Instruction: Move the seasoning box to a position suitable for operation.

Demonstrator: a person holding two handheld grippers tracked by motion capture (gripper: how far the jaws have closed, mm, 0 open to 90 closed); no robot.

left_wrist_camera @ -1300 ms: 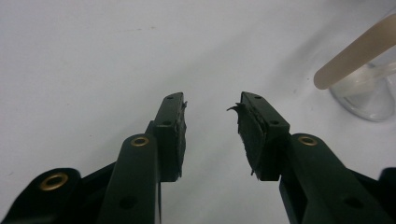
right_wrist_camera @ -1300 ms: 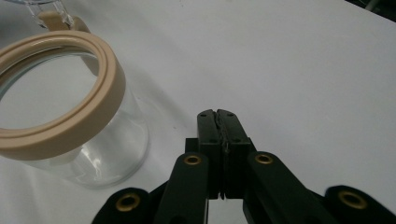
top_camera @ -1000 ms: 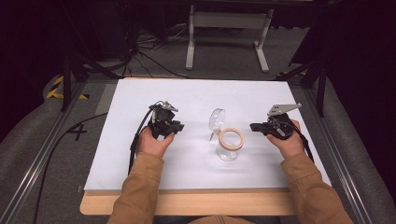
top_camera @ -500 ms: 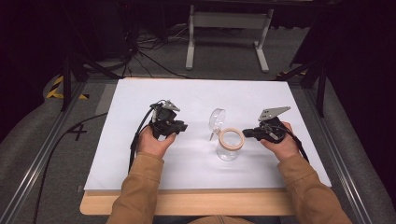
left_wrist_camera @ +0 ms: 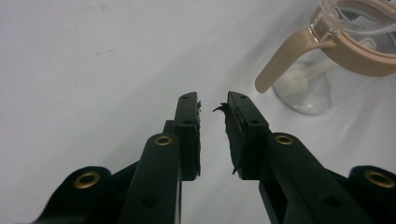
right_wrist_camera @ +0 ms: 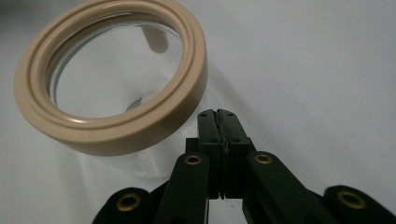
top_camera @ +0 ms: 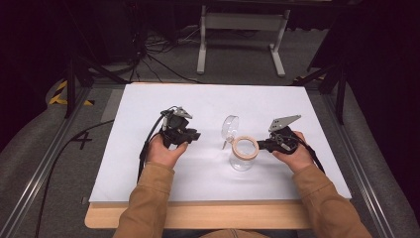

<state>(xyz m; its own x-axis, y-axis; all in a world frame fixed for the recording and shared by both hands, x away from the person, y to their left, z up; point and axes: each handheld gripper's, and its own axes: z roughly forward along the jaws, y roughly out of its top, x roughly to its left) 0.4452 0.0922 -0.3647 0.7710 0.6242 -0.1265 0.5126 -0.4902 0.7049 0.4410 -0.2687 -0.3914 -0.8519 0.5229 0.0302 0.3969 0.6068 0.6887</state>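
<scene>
A clear glass jar with a beige ring around its mouth stands on the white tabletop. Its clear lid is swung open to the far left side. My right gripper is shut with nothing between its jaws, and its tips sit against the right side of the ring. In the right gripper view the shut tips lie just under the ring. My left gripper rests left of the jar, jaws a little apart and empty. The left gripper view has its tips aimed toward the jar and a beige latch.
The white top ends in a wooden edge near the person. Metal rails run along both sides. A white stand and loose cables lie on the floor beyond the far edge.
My right gripper has shifted left and slightly down, bringing its shut tips up to the jar's ring. The left gripper and the jar have stayed in place.
</scene>
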